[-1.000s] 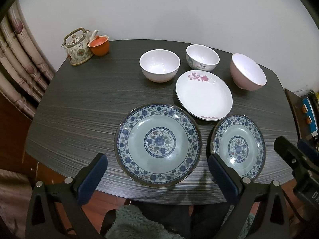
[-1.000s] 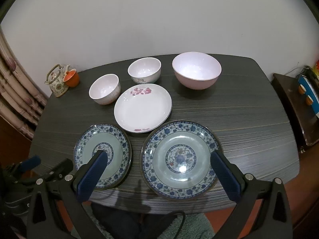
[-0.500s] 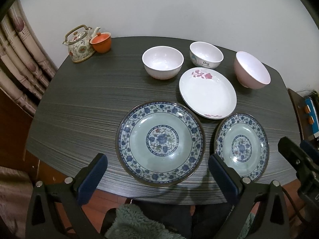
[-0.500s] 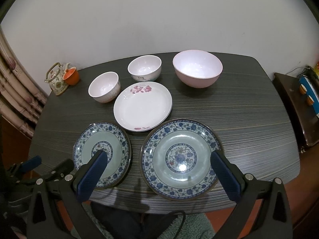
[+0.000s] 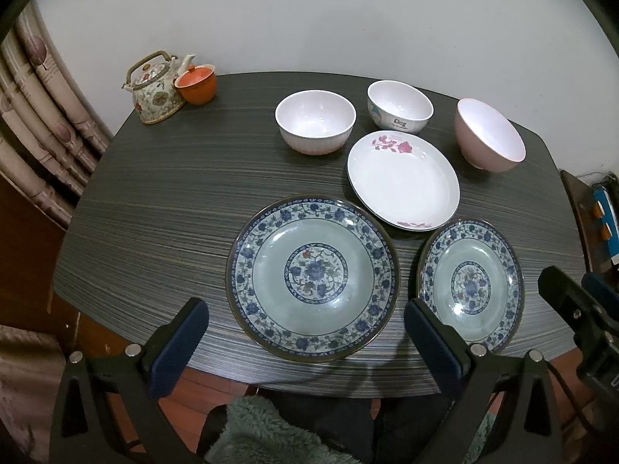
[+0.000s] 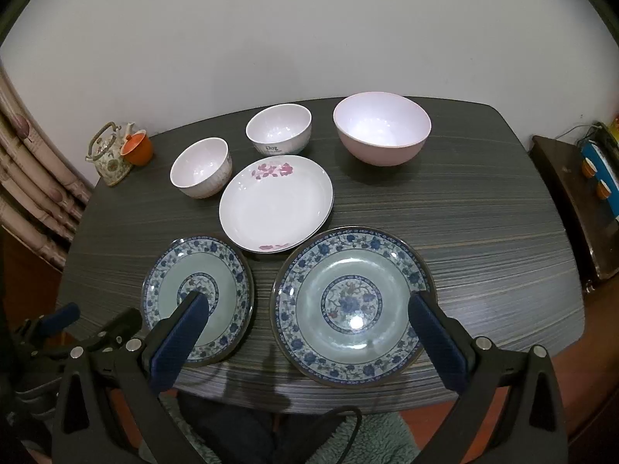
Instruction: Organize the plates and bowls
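Two blue-patterned plates lie side by side at the table's near edge. My left gripper [image 5: 305,344] is open, hovering in front of the left blue plate [image 5: 311,276] [image 6: 197,297]. My right gripper [image 6: 309,344] is open over the near rim of the right blue plate [image 6: 352,303] [image 5: 470,284]. Behind them sits a white plate with pink flowers [image 5: 402,183] [image 6: 276,203]. Further back stand a ribbed white bowl [image 5: 315,121], a white bowl marked "Dog" [image 5: 398,106] and a pink bowl [image 5: 489,139] [image 6: 381,127]. Nothing is held.
A flowered teapot [image 5: 156,87] and an orange cup [image 5: 195,83] stand at the back left corner of the dark striped table [image 5: 162,201]. Curtains hang at the left. A low side table [image 6: 568,193] with small items is at the right. A fuzzy green cloth [image 5: 263,429] lies below the table edge.
The left wrist view drifted slightly a second ago, so the dishes sit a little higher and to the right; since then it has held. The right view barely moved. No dish was touched.
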A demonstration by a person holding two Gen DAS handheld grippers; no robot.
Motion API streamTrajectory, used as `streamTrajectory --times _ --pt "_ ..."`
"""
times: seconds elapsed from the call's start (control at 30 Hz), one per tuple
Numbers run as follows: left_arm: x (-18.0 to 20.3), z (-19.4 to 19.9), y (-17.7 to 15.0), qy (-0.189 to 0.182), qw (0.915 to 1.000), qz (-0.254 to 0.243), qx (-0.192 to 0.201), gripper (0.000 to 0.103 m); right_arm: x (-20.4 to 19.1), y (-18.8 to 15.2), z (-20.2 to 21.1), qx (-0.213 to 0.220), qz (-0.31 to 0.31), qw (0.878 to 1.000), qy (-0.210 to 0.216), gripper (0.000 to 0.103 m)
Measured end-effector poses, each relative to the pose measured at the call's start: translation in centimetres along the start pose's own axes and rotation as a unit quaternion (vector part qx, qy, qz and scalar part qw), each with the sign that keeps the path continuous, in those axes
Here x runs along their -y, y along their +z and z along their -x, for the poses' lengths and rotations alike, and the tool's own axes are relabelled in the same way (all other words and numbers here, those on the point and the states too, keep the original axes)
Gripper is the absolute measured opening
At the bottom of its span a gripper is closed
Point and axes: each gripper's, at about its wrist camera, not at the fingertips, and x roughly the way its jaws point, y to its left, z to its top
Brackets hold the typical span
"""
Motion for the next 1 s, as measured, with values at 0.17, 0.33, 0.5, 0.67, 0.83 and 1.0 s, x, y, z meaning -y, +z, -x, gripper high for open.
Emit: streamTrajectory --times 0.17,0.33,0.5,0.67,0.83,1.0 --pt "0.06 -0.10 0.00 0.001 1.0000 0.001 -0.002 0.103 -0.05 -0.04 -0.02 0.000 0.000 1.000 0.001 0.102" --pt "0.08 -0.18 -0.06 0.001 1.0000 0.001 -0.003 0.103 -0.10 -0.05 -0.07 0.000 0.000 1.000 -0.001 0.102" --pt "0.07 -0.25 -0.10 0.002 1.0000 0.002 -0.004 0.103 -0.16 -0.06 -0.04 -0.001 -0.001 1.000 0.000 0.102" --pt "0.07 -0.37 -0.12 0.002 1.0000 0.004 -0.005 0.103 -0.07 -0.04 -0.08 -0.001 -0.002 1.000 0.001 0.102" --pt "-0.03 -0.48 -0.09 0.002 1.0000 0.004 -0.005 0.103 -0.08 -0.04 -0.05 -0.001 -0.001 1.000 0.000 0.102" --pt "-0.27 -0.66 -0.04 0.002 1.0000 0.006 -0.005 0.103 -0.16 -0.07 -0.03 0.002 -0.002 1.000 -0.001 0.102"
